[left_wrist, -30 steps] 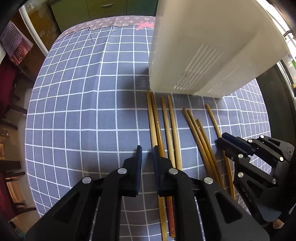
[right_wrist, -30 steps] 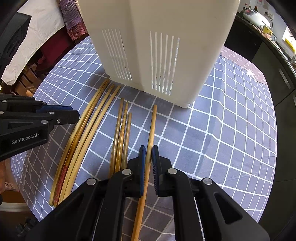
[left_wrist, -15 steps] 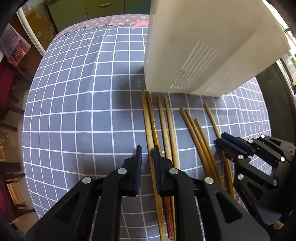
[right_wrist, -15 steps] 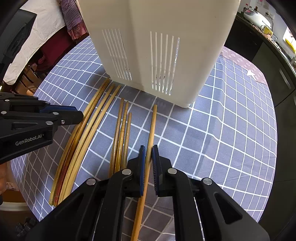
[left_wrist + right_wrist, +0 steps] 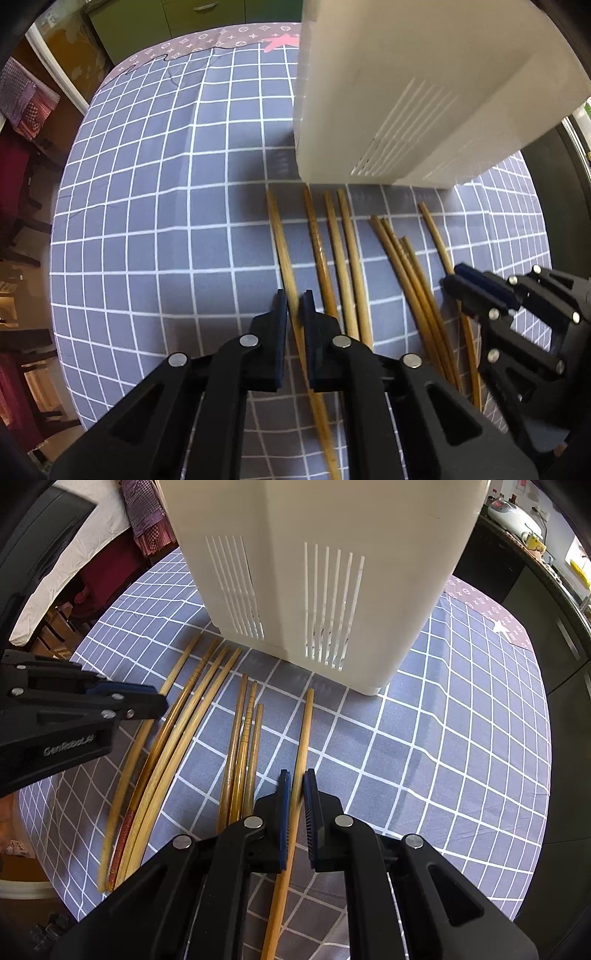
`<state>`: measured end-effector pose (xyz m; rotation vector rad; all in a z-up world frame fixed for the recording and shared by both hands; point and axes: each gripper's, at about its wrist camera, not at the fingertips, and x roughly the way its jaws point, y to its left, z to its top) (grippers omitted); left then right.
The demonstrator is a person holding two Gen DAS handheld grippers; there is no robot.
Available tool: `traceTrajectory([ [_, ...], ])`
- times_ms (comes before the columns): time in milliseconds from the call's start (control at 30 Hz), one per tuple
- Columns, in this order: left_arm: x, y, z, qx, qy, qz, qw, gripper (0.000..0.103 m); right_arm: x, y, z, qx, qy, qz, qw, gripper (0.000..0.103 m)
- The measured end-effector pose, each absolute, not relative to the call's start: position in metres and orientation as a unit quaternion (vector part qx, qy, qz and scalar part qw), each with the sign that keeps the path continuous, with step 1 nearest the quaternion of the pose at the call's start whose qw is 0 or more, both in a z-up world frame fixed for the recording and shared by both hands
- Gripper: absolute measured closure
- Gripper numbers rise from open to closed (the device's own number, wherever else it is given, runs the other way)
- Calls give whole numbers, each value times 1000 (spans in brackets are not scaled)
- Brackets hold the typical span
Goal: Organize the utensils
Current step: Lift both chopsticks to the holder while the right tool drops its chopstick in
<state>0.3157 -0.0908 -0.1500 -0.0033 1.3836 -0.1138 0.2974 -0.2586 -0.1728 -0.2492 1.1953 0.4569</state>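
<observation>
The near ends of the chopsticks run under both tools and out of the bottom of each view, so their full length cannot be seen. The top of the white slotted holder (image 5: 332, 572) is cut off in both views, and what it contains is hidden. Through its slots only dark gaps show.

The left hand-held gripper (image 5: 293, 308) reaches low over the checked surface (image 5: 166, 240), fingers pointing toward the holder. Its jaws stand narrowly apart with the leftmost chopstick (image 5: 282, 243) running between them; whether the pads press on it cannot be told, since motion blur smears the stick at that spot. This stick lies a little apart from the next group of three chopsticks (image 5: 340, 251) to its right.

The right hand-held gripper (image 5: 295, 788) is posed the same way, low and pointing at the holder, its jaws slightly apart around the single rightmost chopstick (image 5: 304, 731), which also blurs where it passes between the pads. Firm contact is not clear there either.

Between the two held sticks lie the others, flat on the surface: the three beside the left tool, then a cluster of three darker chopsticks (image 5: 243, 746). All tips point at the holder's base, near it but not touching.
</observation>
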Motion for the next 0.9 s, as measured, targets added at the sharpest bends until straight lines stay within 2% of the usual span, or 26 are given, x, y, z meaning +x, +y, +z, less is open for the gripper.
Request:
traceTrajectory([
  [200, 301, -78, -124, 6, 597, -60, 800, 96, 295, -271, -149, -83, 531, 219, 815, 95],
  [400, 276, -70, -76, 5, 541, -77, 838, 96, 277, -299, -91, -49, 464, 221, 857, 96],
  [700, 235, -52, -8, -2, 410, -83, 908, 96, 244, -329, -41, -18, 386, 217, 896, 96],
  [800, 223, -49, 2, 6, 375, -84, 923, 96, 232, -336, -35, -8, 372, 219, 902, 96],
  [900, 214, -50, 3, 23, 373, -88, 923, 96, 219, -344, -26, 4, 350, 218, 911, 96],
])
